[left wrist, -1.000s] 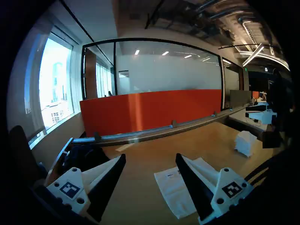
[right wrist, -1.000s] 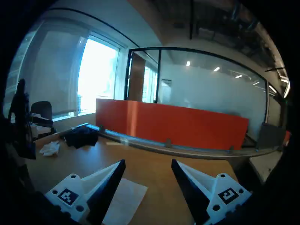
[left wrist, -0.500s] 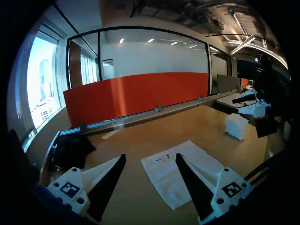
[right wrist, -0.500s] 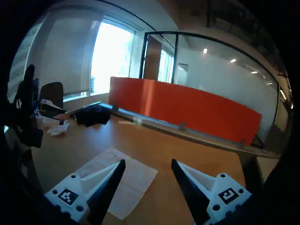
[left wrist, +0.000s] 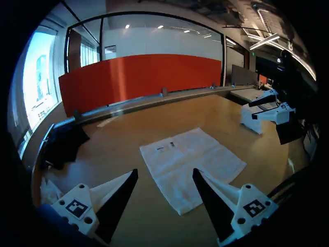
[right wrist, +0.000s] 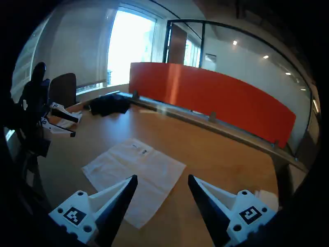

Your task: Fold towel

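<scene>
Left gripper view | towel (left wrist: 185, 156) near edge partly behind left gripper (left wrist: 164, 170), fingers apart | right gripper (right wrist: 162, 177) apart

Bench: light brown wooden top (left wrist: 135, 131), broad and smooth.
Towel: white (left wrist: 191, 162), spread flat and unfolded on the bench, lightly creased, with a small tag near its far edge.
Dark bundle: black heap of cloth or a bag (left wrist: 63, 142), well apart from the towel, off its left side in the left gripper view.
Crumpled white cloth: (left wrist: 48, 191), on that same side of the towel, nearer than the dark bundle.
White stack: (left wrist: 249, 120), apart from the towel on its opposite side.
Orange partition: (left wrist: 140, 78), along the bench edge beyond the towel.
</scene>
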